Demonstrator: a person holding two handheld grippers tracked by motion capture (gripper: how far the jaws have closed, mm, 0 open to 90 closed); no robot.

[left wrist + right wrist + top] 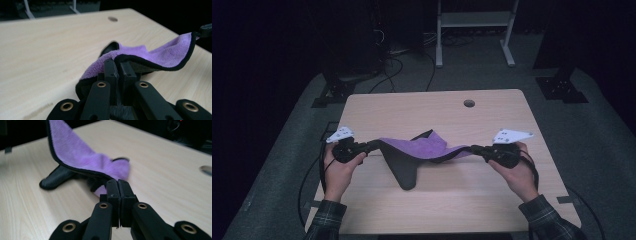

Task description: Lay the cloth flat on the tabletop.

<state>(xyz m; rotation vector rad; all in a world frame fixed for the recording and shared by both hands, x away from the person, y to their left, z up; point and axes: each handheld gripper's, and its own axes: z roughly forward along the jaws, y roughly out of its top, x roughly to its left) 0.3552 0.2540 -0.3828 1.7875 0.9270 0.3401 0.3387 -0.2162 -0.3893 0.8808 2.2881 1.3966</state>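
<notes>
We hold a purple cloth (422, 147) stretched between our two grippers above a wooden table (492, 200); the cloth has a black edge and a dark underside, and it hangs over the near half of the table, roughly midway between its left and right edges. Our left gripper (371, 146) has its jaws pressed together on the cloth's left corner; in the left gripper view (119, 66) the black edge folds over the two jaw tips and the purple pile runs away from them to the right. Our right gripper (474, 148) is likewise clamped tight on the opposite corner; in the right gripper view (117, 183) the jaws meet with barely a slit between them, and a bit of purple shows just at their tips. Between the two grips the cloth sags; a dark flap (404, 175) hangs down from the middle and its rounded end rests on the table, while the purple face turns upward and toward the far side. Our hands come in from the near edge, in plaid sleeves (326, 217); a grey plate (512, 135) rides on top of each gripper. A round hole (469, 103) sits in the table near its far edge, well apart from the cloth.
</notes>
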